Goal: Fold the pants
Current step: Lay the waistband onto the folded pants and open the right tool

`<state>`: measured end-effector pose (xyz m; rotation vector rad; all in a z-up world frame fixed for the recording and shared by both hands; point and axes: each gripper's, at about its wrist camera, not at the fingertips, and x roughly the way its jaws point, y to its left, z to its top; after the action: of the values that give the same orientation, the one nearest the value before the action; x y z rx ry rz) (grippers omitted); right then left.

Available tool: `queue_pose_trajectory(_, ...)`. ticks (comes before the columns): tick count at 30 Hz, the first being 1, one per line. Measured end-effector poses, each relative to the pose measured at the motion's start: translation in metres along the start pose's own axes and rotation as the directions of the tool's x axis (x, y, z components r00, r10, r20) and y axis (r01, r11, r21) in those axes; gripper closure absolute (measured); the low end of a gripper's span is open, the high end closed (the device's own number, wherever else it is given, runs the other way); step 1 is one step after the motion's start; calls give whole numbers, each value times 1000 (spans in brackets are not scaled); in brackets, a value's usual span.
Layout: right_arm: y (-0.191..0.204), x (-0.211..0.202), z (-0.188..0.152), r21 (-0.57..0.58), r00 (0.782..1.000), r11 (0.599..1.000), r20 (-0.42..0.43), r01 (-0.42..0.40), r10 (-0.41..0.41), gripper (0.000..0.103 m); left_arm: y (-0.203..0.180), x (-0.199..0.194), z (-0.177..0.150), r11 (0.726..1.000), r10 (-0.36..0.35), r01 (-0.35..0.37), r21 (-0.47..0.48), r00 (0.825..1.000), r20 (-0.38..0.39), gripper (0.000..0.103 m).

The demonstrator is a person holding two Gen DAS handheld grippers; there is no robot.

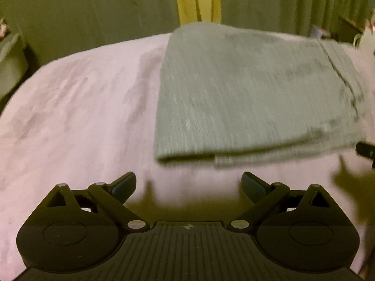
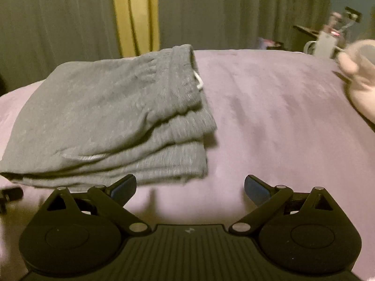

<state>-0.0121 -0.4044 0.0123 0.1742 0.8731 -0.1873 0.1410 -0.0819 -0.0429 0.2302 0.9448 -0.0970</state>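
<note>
The grey pants [image 1: 253, 93] lie folded in a stack of layers on the pink bedspread [image 1: 82, 107]. In the right wrist view the pants [image 2: 105, 117] lie to the left, with the waistband and a white drawstring [image 2: 198, 80] at the right edge. My left gripper [image 1: 188, 185] is open and empty, a little short of the near folded edge. My right gripper [image 2: 190, 188] is open and empty, just in front of the pants' near right corner. A tip of the right gripper [image 1: 365, 151] shows at the right edge of the left wrist view.
Grey-green curtains with a yellow strip [image 2: 134, 16] hang behind the bed. A pale pillow or cushion [image 2: 361, 79] lies at the right edge of the bedspread [image 2: 281, 117]. Cluttered furniture [image 2: 328, 37] stands at the far right.
</note>
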Motion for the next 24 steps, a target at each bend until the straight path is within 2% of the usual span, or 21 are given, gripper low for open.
queue_pose_trajectory(2,4,-17,-9,20,999,999,12,46,-46,4,-4,-12,-10,1000,12,-12,8,1000,1,3)
queue_pose_trajectory(4,9,-28,-13,11,998,999,-22,52,-51,4,-2,-25,-16,1000,20,-20,-9,1000,2,3)
queue_pose_trajectory(7,23,-41,-13,-76,991,996,-118,54,-63,4,-1,-51,-23,999,28,-27,-41,999,30,3)
queue_pose_trajectory(8,27,-46,-14,-110,989,992,-126,63,-77,4,0,-60,-25,999,24,-22,-44,999,44,3)
queue_pose_trajectory(13,45,-77,-18,-182,996,981,-47,60,-70,4,4,-89,-26,999,10,-5,-54,996,93,2)
queue_pose_trajectory(19,50,-90,-2,-167,999,985,-31,28,-33,4,9,-111,-15,991,-49,63,-120,993,111,2)
queue_pose_trajectory(24,57,-101,10,-174,999,984,3,38,-38,4,0,-120,-1,997,-37,46,-59,989,144,2)
